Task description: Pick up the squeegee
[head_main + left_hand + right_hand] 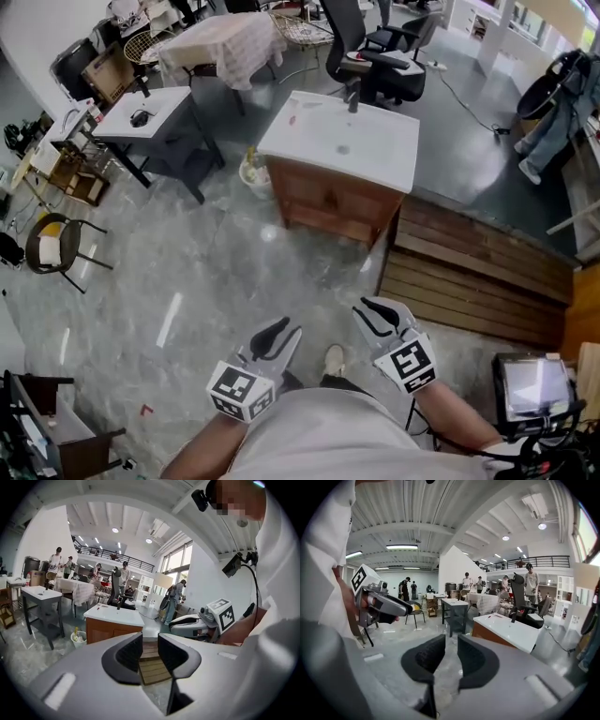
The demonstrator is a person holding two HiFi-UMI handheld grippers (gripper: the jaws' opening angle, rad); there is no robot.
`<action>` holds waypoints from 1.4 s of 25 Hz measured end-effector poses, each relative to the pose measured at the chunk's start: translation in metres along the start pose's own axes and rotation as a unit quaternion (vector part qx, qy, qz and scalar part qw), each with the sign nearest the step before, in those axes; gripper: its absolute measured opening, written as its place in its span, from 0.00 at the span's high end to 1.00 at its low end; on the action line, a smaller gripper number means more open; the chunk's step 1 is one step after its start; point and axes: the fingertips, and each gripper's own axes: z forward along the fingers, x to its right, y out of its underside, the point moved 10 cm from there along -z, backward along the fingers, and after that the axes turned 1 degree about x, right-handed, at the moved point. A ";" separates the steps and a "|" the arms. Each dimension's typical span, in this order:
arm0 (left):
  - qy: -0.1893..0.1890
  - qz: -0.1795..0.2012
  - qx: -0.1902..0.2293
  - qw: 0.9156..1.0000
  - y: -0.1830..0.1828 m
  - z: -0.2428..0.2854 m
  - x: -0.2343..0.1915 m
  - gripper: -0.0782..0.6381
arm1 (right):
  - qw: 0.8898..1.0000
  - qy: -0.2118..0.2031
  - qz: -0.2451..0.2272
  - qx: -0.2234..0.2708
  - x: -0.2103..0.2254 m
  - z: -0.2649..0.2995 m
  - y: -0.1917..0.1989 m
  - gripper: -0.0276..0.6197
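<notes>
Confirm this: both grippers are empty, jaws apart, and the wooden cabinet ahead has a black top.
The top is wrong: the wooden cabinet has a white top, as the head view shows. The left gripper and right gripper are indeed empty, jaws apart.

White-topped wooden vanity [328, 199] mid-floor, black tap [353, 97] at its far edge, pail [251, 176] just left. Slatted deck [478, 277] to the right. Grey table [150, 114] and office chair [370, 61] beyond; metal chair [52, 246] far left.
</notes>
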 end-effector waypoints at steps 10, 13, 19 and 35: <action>-0.004 -0.013 0.004 1.000 -0.034 0.079 -0.100 0.74 | 0.999 -0.015 0.027 -0.009 0.072 0.100 -0.014 0.85; 0.013 -0.011 0.004 1.000 -0.044 0.108 -0.146 0.74 | 0.999 0.011 0.037 -0.017 0.094 0.129 -0.026 0.85; 0.050 0.011 -0.016 0.999 -0.087 0.156 -0.246 0.74 | 0.996 0.063 0.053 -0.031 0.123 0.192 -0.073 0.85; 0.055 0.022 -0.040 0.997 -0.128 0.296 -0.394 0.70 | 0.989 0.111 0.082 -0.049 0.184 0.290 -0.115 0.85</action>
